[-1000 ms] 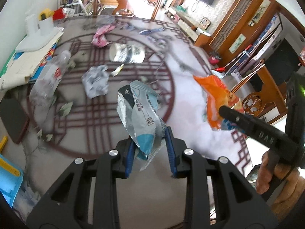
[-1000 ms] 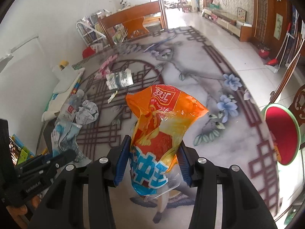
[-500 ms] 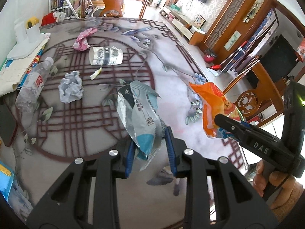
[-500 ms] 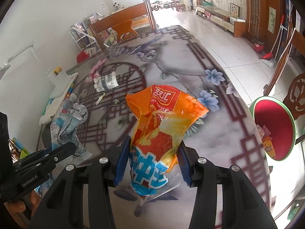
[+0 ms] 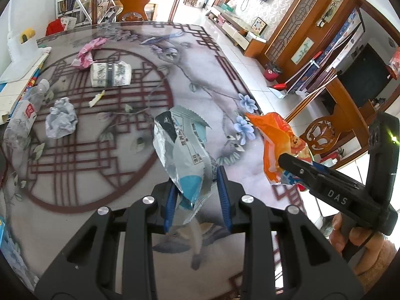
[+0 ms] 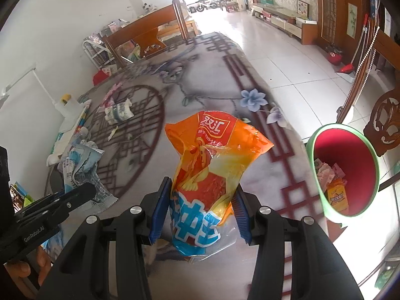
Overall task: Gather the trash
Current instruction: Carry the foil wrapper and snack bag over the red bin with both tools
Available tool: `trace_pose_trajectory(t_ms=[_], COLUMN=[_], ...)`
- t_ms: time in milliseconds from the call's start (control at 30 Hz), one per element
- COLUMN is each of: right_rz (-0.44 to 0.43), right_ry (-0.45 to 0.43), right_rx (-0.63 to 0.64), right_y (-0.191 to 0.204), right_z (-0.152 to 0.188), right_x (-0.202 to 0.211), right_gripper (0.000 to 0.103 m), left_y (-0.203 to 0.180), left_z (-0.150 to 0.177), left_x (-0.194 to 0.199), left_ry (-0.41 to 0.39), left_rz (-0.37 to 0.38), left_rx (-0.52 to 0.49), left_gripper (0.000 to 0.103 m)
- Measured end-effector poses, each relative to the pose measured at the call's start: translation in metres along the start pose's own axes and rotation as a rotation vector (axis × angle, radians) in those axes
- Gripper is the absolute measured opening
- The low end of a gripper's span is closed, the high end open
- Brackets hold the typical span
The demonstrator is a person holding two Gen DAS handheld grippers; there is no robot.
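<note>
My left gripper (image 5: 197, 197) is shut on a silver and blue snack wrapper (image 5: 182, 147) and holds it above the patterned table (image 5: 112, 175). My right gripper (image 6: 198, 212) is shut on an orange snack bag (image 6: 212, 165), held above the table's right side. The right gripper and its orange bag (image 5: 277, 145) show at the right of the left wrist view. The left gripper with its wrapper (image 6: 82, 167) shows at the left of the right wrist view. A red bin with a green rim (image 6: 325, 205), holding some wrappers, stands beside the table's right edge.
On the table lie a pink wrapper (image 5: 87, 55), a crushed printed cup (image 5: 110, 75), a crumpled paper ball (image 5: 61, 121), a small scrap (image 5: 96, 98) and a clear plastic bottle (image 5: 22, 117). Papers and a white container (image 5: 20, 50) sit at the left. Wooden chairs (image 5: 137, 0) surround the table.
Both grippers have pulled back and to the right along the table with their wrappers still held. The red bin has come closer in the right wrist view.
</note>
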State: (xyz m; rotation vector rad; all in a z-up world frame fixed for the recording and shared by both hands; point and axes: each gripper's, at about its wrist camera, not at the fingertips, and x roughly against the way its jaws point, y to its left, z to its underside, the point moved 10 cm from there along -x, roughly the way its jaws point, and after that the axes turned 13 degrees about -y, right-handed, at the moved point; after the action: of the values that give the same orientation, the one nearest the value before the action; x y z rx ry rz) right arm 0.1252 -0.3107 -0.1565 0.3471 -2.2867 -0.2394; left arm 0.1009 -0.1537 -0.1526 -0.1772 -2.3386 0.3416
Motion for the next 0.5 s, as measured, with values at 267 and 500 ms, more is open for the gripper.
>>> trace_pose_trajectory(t_ms=[267,500], right_rz=[-0.006,0.001], right_ry=[0.003,-0.002], right_rx=[0.005,-0.015], right_y=[-0.032,-0.064], right_z=[-0.007,-0.015], right_x=[0.004,0.007], right_gripper=[0.045,0.045], left_y=[-0.03,-0.059], left_z=[-0.001,-0.006], left_x=[-0.019,-0.03], left_ry=[0.004,0.0], left_rz=[0.002,0.007], left_rx=[0.005,-0.01], left_gripper=[0.029,0.029])
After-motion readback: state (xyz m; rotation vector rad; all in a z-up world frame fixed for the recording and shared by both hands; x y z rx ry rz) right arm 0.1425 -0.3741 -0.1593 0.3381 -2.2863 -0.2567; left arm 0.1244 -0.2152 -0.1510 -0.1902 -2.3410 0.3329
